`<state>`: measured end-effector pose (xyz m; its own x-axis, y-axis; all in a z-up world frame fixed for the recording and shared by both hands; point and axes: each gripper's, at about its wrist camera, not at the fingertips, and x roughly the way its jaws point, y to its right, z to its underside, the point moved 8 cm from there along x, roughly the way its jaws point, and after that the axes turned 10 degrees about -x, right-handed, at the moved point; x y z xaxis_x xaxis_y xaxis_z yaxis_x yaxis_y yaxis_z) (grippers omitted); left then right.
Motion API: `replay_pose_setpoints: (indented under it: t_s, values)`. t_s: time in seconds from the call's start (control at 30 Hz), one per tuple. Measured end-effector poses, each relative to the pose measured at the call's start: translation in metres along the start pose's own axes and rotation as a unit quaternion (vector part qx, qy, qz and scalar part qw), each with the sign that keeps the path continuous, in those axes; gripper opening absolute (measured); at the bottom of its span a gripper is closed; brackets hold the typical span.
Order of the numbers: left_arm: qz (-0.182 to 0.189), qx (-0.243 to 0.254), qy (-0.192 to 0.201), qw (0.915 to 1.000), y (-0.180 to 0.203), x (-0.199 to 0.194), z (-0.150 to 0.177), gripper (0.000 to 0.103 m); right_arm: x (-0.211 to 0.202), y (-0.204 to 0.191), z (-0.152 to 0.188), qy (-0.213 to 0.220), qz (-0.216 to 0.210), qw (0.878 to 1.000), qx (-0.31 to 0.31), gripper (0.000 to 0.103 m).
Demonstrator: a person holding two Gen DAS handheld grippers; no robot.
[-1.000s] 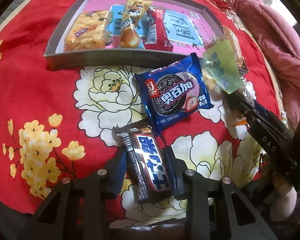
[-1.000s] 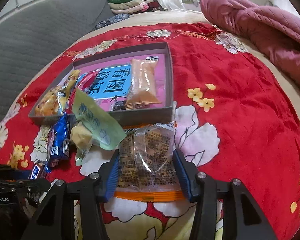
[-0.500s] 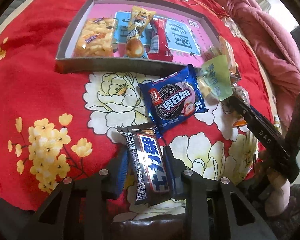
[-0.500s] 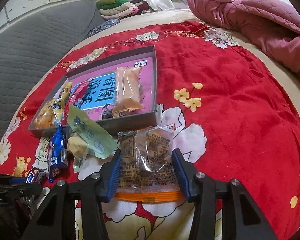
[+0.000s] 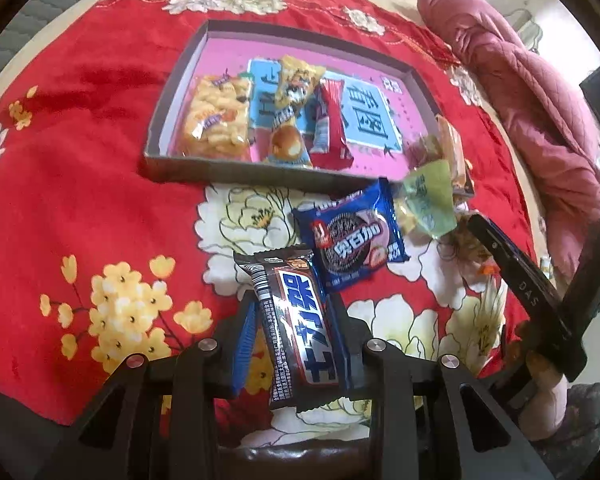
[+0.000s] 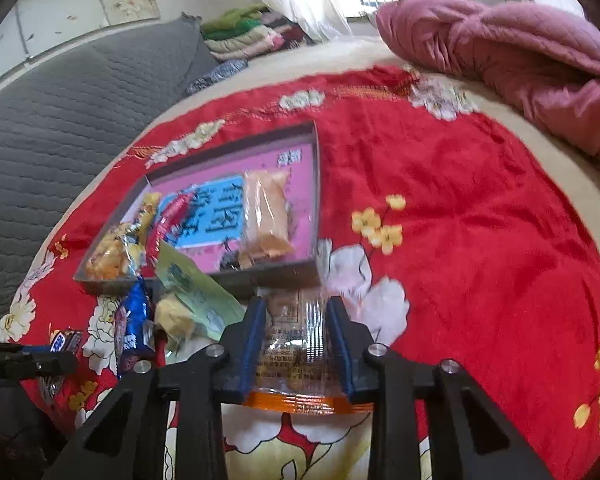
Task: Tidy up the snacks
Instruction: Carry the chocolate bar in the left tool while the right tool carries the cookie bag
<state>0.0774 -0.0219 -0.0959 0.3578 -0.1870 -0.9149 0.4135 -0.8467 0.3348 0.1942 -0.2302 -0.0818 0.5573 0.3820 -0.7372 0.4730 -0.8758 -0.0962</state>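
Observation:
A grey box (image 5: 168,168) with a pink floor lies on the red flowered cloth and holds several snack packs; it also shows in the right wrist view (image 6: 260,276). My left gripper (image 5: 294,312) is shut on a dark chocolate bar (image 5: 300,332), lifted off the cloth. A blue cookie pack (image 5: 350,246) and a green-wrapped snack (image 5: 430,196) lie before the box. My right gripper (image 6: 296,320) is shut on a clear cookie pack with an orange edge (image 6: 296,364), held above the cloth near the box's front wall.
A pink quilt (image 6: 500,52) lies bunched at the far right. A grey padded headboard (image 6: 60,120) stands at the left. Folded clothes (image 6: 244,36) are stacked at the back. The right gripper's arm (image 5: 528,292) shows at the left view's right edge.
Both grippers have closed tighter on their packs and lifted them off the cloth. The box now looks further away and lower in both views.

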Motion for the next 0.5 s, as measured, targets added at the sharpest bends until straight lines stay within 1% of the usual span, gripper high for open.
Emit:
replay_pose_setpoints:
  t_s: [0.1,0.23,0.3,0.33,0.37,0.43,0.47,0.5]
  values:
    - [-0.001,-0.001,0.001,1.0000,0.001,0.000,-0.002,0.035,0.005,-0.001,0.004,-0.015,0.009,1.000,-0.009,0.031]
    - [-0.001,-0.001,-0.004,1.0000,0.002,0.003,-0.002,0.035,0.004,0.003,0.004,-0.014,-0.003,1.000,0.012,0.032]
    - [0.001,-0.002,-0.003,1.0000,0.002,0.003,-0.002,0.035,0.006,0.005,0.006,-0.019,-0.006,1.000,0.018,0.039]
    - [0.000,-0.002,-0.002,1.0000,0.002,0.003,-0.001,0.035,0.008,0.006,0.008,-0.024,-0.003,1.000,0.018,0.047]
    - [0.001,-0.003,-0.001,1.0000,0.002,0.003,-0.002,0.035,0.010,0.007,0.009,-0.030,0.001,0.999,0.018,0.051]
    - [0.002,-0.003,0.000,1.0000,0.002,0.002,-0.002,0.035,0.012,0.006,0.011,-0.034,-0.003,0.999,0.020,0.053]
    - [0.003,-0.004,0.000,1.0000,0.002,0.002,-0.003,0.035,0.012,0.006,0.012,-0.036,-0.002,0.999,0.019,0.058]
    - [0.004,-0.005,0.001,1.0000,0.001,0.002,-0.004,0.035,0.013,0.006,0.013,-0.041,0.002,0.999,0.017,0.060]
